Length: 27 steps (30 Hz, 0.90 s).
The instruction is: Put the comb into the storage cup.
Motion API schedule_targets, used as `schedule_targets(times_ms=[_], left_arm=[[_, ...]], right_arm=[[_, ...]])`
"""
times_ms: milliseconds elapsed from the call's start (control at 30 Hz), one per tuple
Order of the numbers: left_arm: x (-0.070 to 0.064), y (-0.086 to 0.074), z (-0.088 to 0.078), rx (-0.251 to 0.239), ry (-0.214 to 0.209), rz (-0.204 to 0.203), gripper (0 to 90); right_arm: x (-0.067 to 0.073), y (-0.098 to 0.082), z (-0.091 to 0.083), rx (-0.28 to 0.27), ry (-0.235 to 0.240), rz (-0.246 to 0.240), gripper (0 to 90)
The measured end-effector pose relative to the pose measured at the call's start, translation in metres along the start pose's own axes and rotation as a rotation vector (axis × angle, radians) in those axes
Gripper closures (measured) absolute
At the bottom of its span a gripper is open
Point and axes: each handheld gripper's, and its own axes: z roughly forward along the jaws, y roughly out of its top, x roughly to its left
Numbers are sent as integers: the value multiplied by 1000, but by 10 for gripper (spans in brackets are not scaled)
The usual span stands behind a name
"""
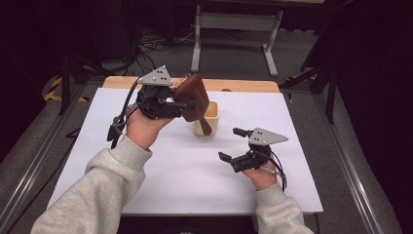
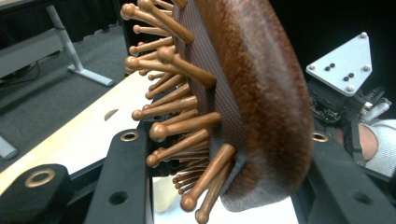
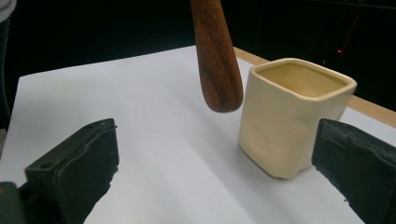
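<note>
In the high view, the left gripper [image 1: 187, 105] sits in the upper middle of the frame and pinches the head of a brown wooden hairbrush [image 1: 195, 100]. The brush hangs with its handle pointing down, just beside the near rim of a cream cup [image 1: 210, 118] that stands on the white table [image 1: 146, 161]. The right gripper [image 1: 231, 145] is lower and to the right, near the cup but not touching it, and its jaws are spread wide with nothing between them. In the left gripper view, the brush fills the middle of the frame. Its wooden pins [image 2: 177, 121] stick out to the left, and its smooth brown back is on the right. One black jaw presses on the pin side and the other on the back, so the grip looks firm. In the right gripper view, the two black jaws stand far apart at the bottom corners. The cup [image 3: 292, 116] is at the right, upright and empty, and the brush handle [image 3: 215, 56] hangs from the top, just to the left of the cup and outside it. To do this step well, I think the left hand should slide the handle over the opening first, then lower it straight down. The right gripper could steady the cup so it does not tip.
</note>
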Motion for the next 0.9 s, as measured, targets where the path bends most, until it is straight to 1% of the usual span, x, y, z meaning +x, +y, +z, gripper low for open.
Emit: schedule_targets(times_ms=[100, 167, 267, 367, 500, 567, 600, 700, 900], left_arm=[[5, 5, 0, -2, 10, 3, 567], [7, 7, 1, -9, 17, -5, 565], [11, 11, 2, -10, 28, -2, 564], [14, 14, 4, -15, 38, -2, 563], [19, 18, 8, -21, 52, -5, 563], [20, 20, 10, -22, 55, -15, 563], [22, 21, 11, -22, 67, -7, 563], [24, 22, 14, -28, 75, -17, 561], [30, 26, 19, -30, 111, -25, 560]], right_arm=[[-3, -1, -2, -7, -8, 9, 13], [-3, -1, -4, -11, -18, 12, 20], [-3, 0, -6, -23, -33, 3, 24], [-3, 0, -7, -31, -34, -6, 24], [-4, 0, -8, -33, -33, -1, 24], [-3, 1, -8, -33, -32, -3, 24], [-3, 1, -8, -35, -31, -2, 24], [-3, 1, -8, -37, -31, -3, 24], [-3, 1, -8, -29, -32, -9, 24]])
